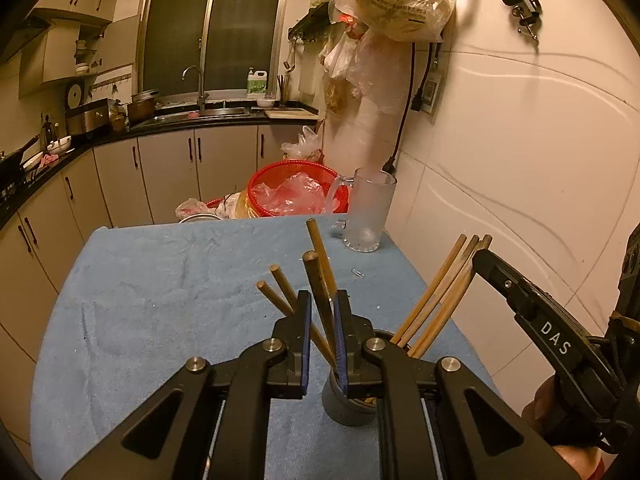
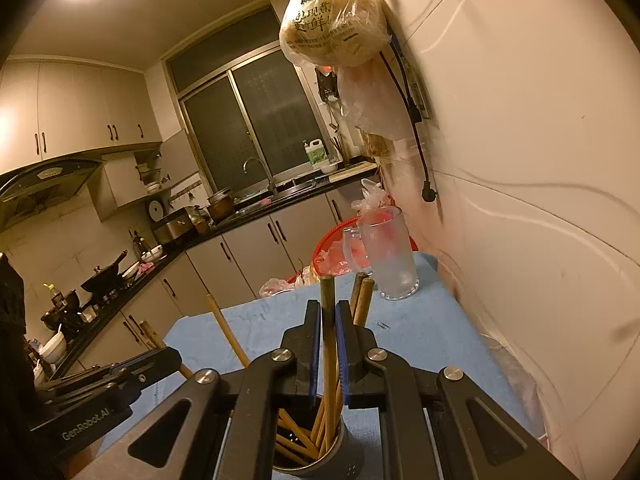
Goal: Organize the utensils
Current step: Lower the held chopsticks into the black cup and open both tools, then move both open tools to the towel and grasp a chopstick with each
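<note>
Left wrist view: left gripper point(image 1: 323, 312) is reaching over the grey holder point(image 1: 347, 400), jaws narrow, with one dark chopstick point(image 1: 320, 296) standing between the blue pads; whether the pads are pressing on it cannot be told.
Right wrist view: right gripper point(image 2: 328, 320) is clamping narrow jaws on a single chopstick point(image 2: 329, 320) that is rising out of the holder point(image 2: 320, 456) directly beneath the fingers.
Task items: chopsticks point(image 1: 440, 300) are standing bundled in the holder, fanning left and right of the left gripper; the holder is sitting on the blue towel point(image 1: 160, 288) just below both grippers.
Reason for hold: each gripper is likely isolating one stick, so that pieces can be sorted or transferred singly.
Probable destination: glass mug point(image 1: 368, 212) is standing empty ahead and to the right of both grippers, well apart from the holder.
Readable markings: "DAS" is showing on the right gripper's arm point(image 1: 556, 340); "GenRobot.AI" is showing on the left gripper's body point(image 2: 86, 430).
Other writing: hanging plastic bag point(image 2: 332, 24) is carrying Chinese print, including "鲜".
</note>
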A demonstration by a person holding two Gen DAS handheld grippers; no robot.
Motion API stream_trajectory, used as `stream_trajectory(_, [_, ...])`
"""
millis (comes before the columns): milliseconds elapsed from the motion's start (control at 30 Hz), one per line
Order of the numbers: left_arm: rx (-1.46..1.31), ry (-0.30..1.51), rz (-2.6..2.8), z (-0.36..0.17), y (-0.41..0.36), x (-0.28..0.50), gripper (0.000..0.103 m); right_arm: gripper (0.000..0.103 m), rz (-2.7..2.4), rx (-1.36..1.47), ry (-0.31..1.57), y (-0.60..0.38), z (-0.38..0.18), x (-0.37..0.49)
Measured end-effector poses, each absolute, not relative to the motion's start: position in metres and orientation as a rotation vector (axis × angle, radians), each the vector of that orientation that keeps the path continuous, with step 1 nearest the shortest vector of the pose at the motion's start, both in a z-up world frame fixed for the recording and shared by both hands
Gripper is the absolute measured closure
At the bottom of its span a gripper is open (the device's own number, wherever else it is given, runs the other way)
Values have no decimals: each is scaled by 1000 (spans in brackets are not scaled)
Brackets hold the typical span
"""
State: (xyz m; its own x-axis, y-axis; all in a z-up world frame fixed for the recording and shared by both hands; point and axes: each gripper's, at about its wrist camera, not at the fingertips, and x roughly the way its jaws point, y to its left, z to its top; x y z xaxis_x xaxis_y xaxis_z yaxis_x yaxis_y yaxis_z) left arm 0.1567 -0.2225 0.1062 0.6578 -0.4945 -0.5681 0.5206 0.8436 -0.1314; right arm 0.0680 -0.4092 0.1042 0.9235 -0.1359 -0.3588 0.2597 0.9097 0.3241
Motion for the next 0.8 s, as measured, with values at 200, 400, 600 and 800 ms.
stream_trajectory(200, [47,588,-567,114,-218,147,66,93,-202,377,318,-408,113,58])
stream_trajectory(400, [42,572,-562,122,-211,137,60,85,-209,375,295,-404,125,42])
stream_trajectory(600, [31,557,-527,127,-199,131,52,38,-256,379,232,-402,136,18])
stream_trajectory(800, [28,536,-438,124,-173,122,36,32,-314,386,223,-399,137,-7])
